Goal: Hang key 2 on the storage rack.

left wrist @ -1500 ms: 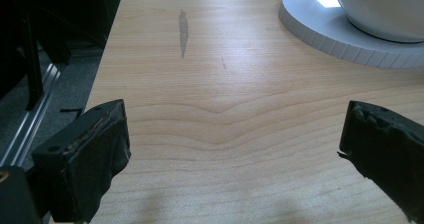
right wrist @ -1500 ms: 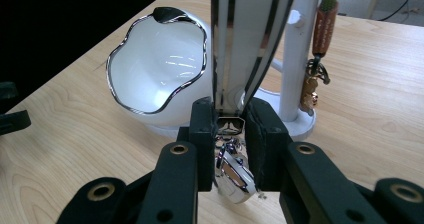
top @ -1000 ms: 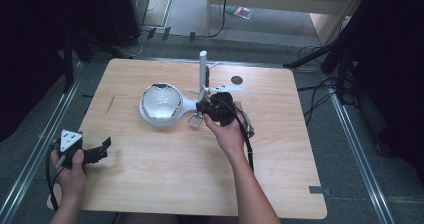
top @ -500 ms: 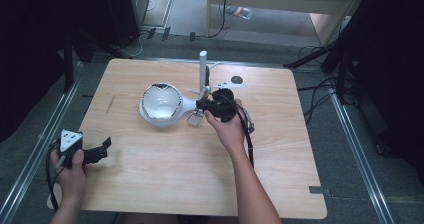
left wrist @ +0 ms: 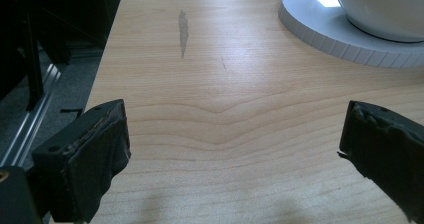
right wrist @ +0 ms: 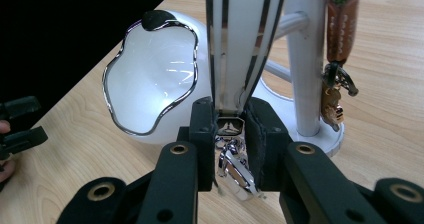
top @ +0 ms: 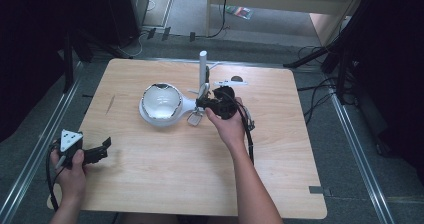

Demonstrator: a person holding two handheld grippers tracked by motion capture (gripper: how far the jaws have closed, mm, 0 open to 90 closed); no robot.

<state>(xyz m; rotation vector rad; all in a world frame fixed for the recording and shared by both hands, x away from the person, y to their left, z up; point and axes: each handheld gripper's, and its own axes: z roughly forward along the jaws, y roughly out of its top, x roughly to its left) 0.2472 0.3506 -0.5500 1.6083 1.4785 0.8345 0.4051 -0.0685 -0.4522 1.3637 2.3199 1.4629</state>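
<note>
A white jewellery stand sits at the table's middle, with a chrome-rimmed bowl (top: 161, 101) (right wrist: 150, 84) and an upright pole (top: 203, 66) (right wrist: 305, 59). My right gripper (top: 203, 103) (right wrist: 230, 116) is beside the pole, shut on the narrow end of a white strap with chrome stripes (right wrist: 240, 44). The strap's silver clasp (right wrist: 232, 166) hangs between the jaws, and its upper end runs out of the frame. A brown strap with a metal clip (right wrist: 342, 19) hangs by the pole. My left gripper (top: 97, 151) (left wrist: 235, 149) is open, low over the front left of the table, with nothing in it.
The wooden table (top: 165, 174) has bare room in front of the stand and to its right. The stand's round white base (left wrist: 350, 39) lies ahead of the left gripper. Dark floor, metal rails and cables surround the table.
</note>
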